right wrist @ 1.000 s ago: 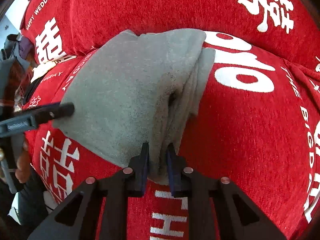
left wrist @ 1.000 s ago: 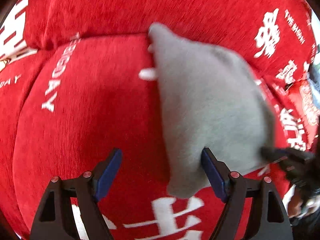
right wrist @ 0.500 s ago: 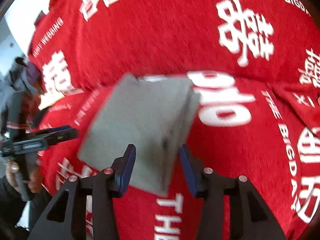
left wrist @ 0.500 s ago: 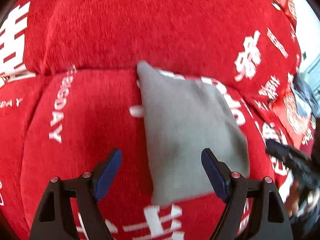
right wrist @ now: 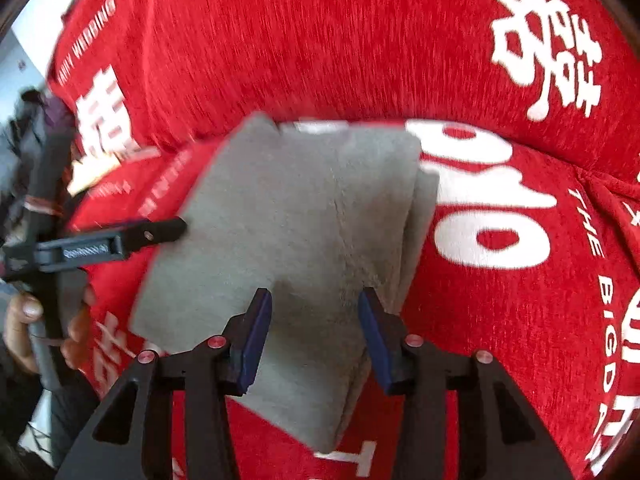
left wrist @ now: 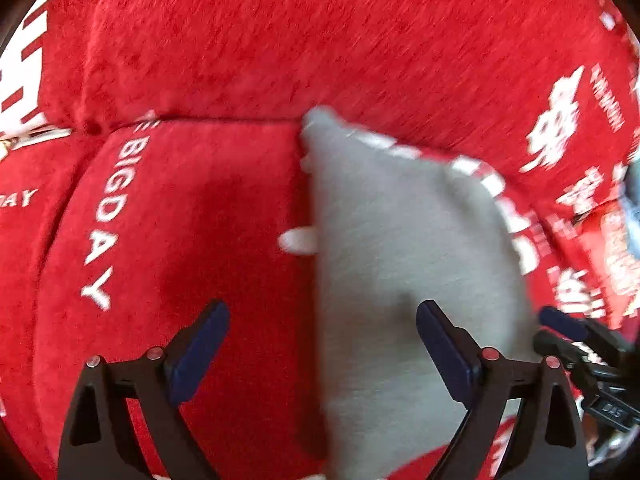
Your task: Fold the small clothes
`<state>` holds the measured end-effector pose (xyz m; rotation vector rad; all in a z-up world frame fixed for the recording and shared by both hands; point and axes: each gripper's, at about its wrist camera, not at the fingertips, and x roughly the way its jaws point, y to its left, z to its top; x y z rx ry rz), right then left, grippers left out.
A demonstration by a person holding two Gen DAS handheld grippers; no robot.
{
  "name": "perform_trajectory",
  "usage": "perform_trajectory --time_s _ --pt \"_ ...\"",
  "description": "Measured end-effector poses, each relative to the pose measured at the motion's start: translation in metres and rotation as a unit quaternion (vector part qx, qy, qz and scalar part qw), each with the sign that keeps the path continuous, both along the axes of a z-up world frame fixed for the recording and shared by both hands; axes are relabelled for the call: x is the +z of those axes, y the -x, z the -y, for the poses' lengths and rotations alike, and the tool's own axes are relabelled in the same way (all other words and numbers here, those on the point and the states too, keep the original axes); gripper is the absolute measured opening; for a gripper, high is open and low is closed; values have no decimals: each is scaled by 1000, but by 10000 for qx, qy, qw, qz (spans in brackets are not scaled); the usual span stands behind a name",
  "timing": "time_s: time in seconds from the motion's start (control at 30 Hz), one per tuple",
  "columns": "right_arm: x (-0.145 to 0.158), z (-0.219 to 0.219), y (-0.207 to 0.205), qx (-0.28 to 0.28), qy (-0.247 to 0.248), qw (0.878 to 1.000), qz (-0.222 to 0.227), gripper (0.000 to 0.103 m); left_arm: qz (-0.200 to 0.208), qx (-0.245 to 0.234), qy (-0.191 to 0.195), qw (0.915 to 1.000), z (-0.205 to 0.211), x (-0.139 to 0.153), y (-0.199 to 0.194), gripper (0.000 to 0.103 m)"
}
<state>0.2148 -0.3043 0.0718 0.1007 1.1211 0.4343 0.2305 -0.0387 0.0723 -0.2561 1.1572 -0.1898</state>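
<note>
Since a second ago our right gripper [right wrist: 316, 332] has let go of the folded grey garment [right wrist: 296, 232] on the red sofa cover [right wrist: 500, 320], our left gripper [left wrist: 322, 346] opening wider with nothing gripped; soft, seemingly light, best pinched at its layered edge.

Left gripper [left wrist: 322, 344]: black triangular frame arms with cut-out holes, dark blue pads [left wrist: 200, 354], red-pink round screw heads at the joints. Right gripper [right wrist: 314, 336]: same build, black frame, blue pads [right wrist: 256, 338], red screws. Side of the left gripper has a small grey label, text unreadable. Person's hand [right wrist: 24, 328] wraps a grey handle.
</note>
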Motion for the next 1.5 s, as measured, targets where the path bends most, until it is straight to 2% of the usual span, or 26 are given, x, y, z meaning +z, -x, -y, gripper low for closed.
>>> perform_trajectory --time_s 0.03,0.13,0.17,0.27,0.3,0.4,0.43,0.47,0.5,0.57,0.6,0.67,0.7,0.73,0.87,0.97,1.0,1.1,1.2,1.27,1.4,1.5 --pt "5 1 -1 -10 -95 9999 76 56 48 -54 12 10000 5 3 -1 95" --pt "7 -13 -18 81 18 9999 104 56 15 -349 -850 9958 32 -10 -12 95" --pt "0 -21 -24 173 162 9997 37 56 -89 -390 -994 9942 37 -23 -16 97" --pt "-31 -36 -35 409 586 9972 -224 55 -243 -146 -648 9975 29 -40 -19 103" --pt "-35 -36 -35 440 639 9969 -127 56 -287 -104 -520 9982 26 -41 -19 103" --pt "-24 -30 -39 382 334 9985 -211 57 -270 -113 -59 9996 15 -26 -25 101" --pt "-17 -28 -40 394 173 9990 -116 57 -171 8 209 9996 8 -19 -30 101" --pt "-8 -28 -43 474 46 9988 63 57 -119 104 317 9994 4 -15 -34 101" --pt "-4 -29 -47 543 50 9984 139 57 -106 219 312 9992 3 -12 -42 101" --pt "-4 -39 -62 695 204 9972 162 57 -328 258 -43 9991 8 -20 -59 101" --pt "-9 -45 -73 799 242 9965 73 57 -550 172 -274 9980 14 -30 -69 101" --pt "-26 -57 -91 1038 358 9938 -162 57 -738 49 -532 9958 22 -47 -78 102" --pt "-39 -61 -100 1057 676 9918 -230 56 -735 29 -562 9957 23 -49 -80 102" --pt "-45 -62 -105 1024 777 9913 -262 57 -715 38 -541 9960 24 -51 -82 103" --pt "-51 -45 -122 489 295 9970 -523 57 -892 95 -238 9957 18 -55 -91 103" --pt "-33 -25 -110 -76 105 9991 -398 70 -836 135 319 9959 -5 -37 -81 103" --pt "-27 -13 -101 -233 -1 9992 -339 79 -823 86 476 9954 -11 -34 -76 103" --pt "-16 20 -73 -395 -209 9987 -250 81 -911 -155 989 9908 -27 -28 -61 103" --pt "-20 51 -59 -597 -529 9958 -450 81 -1067 -370 1061 9879 -25 -35 -48 103" --pt "-30 56 -55 -662 -741 9926 -702 81 -1141 -465 1029 9870 -15 -43 -46 103" --pt "-51 41 -54 -430 -967 9889 -1045 81 -1343 -525 1447 9789 6 -62 -47 103" --pt "-64 28 -57 -290 -978 9872 -1224 81 -1323 -611 1377 9797 21 -65 -51 103"
